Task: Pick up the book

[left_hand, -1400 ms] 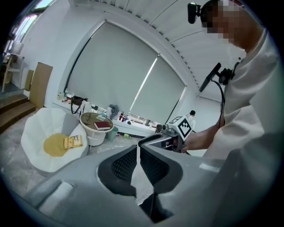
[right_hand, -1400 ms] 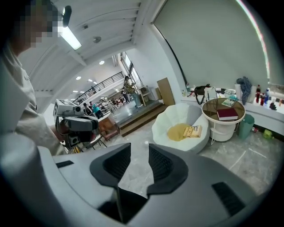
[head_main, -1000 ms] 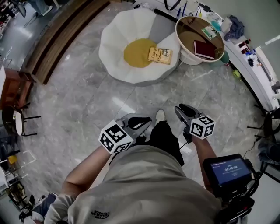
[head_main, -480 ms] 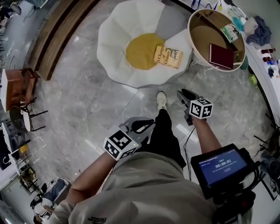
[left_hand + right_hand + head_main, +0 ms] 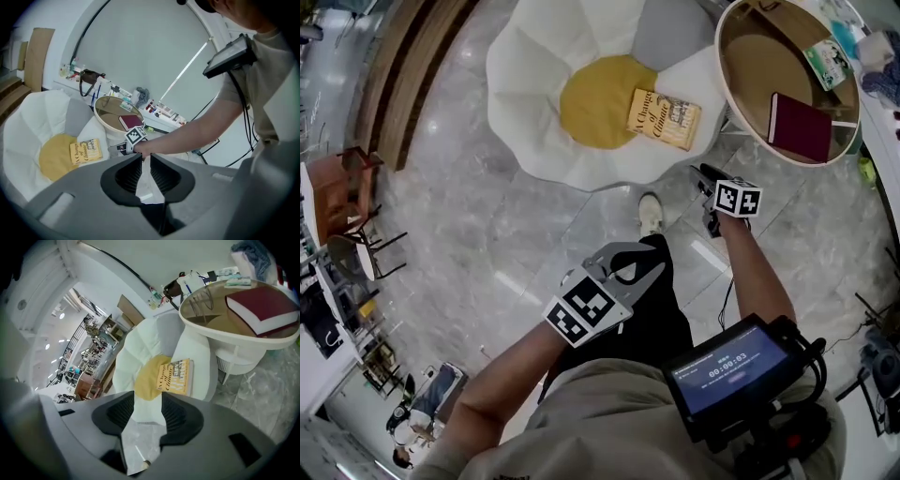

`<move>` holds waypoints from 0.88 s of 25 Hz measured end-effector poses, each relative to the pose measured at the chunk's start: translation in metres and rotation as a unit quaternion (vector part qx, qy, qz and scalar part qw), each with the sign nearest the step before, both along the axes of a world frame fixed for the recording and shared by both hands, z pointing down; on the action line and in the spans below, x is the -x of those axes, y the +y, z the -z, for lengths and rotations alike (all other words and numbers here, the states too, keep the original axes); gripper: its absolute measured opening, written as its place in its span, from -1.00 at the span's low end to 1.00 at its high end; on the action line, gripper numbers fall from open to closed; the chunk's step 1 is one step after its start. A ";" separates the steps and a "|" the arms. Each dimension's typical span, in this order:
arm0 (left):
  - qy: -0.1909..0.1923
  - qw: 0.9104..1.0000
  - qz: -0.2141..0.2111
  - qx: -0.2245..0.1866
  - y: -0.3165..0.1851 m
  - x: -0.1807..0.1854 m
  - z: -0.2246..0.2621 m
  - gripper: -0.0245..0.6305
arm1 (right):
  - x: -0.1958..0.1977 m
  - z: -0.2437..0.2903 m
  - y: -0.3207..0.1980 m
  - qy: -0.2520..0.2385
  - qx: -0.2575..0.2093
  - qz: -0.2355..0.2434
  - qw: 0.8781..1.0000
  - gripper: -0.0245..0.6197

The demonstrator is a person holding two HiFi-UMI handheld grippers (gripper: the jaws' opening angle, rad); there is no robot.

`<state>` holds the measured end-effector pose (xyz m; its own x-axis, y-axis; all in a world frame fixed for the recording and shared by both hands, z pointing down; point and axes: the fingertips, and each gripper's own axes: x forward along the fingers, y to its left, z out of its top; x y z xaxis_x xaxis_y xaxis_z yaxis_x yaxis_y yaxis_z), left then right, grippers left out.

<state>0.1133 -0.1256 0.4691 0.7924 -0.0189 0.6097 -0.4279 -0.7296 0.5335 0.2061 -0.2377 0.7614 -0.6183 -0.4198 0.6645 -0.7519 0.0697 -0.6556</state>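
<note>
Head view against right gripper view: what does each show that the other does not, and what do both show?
Only the head view: the left gripper, the person's white shoe and the screen. Only the right gripper view: the gap between the right gripper jaws, which have just been opening, with nothing between them. Both: the yellow book on the flower cushion and the red book on the round table.

Left tongs (image 5: 642, 265), right tongs (image 5: 705, 178): grey shells, ribbed black pads (image 5: 174, 413), white cube (image 5: 738, 198) with black square markers. Beige short-sleeved shirt (image 5: 609, 412), black trousers (image 5: 661, 309), white shoe (image 5: 650, 214).
</note>
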 end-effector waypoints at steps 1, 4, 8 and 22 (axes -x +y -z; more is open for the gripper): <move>-0.002 1.000 0.000 0.002 -0.006 -0.003 -0.008 -0.80 | -0.002 -0.014 -0.009 0.000 0.004 -0.006 1.000 -0.34; -0.002 1.000 -0.001 0.014 -0.020 -0.009 -0.029 -0.80 | -0.009 -0.048 -0.035 -0.003 0.014 -0.028 0.999 -0.31; 0.009 0.999 0.021 0.040 -0.036 -0.014 -0.053 -0.80 | -0.016 -0.094 -0.058 -0.011 0.030 -0.046 0.998 -0.24; 0.011 0.997 0.027 0.067 -0.047 -0.006 -0.112 -0.80 | -0.020 -0.199 -0.082 0.002 0.069 -0.048 0.996 -0.10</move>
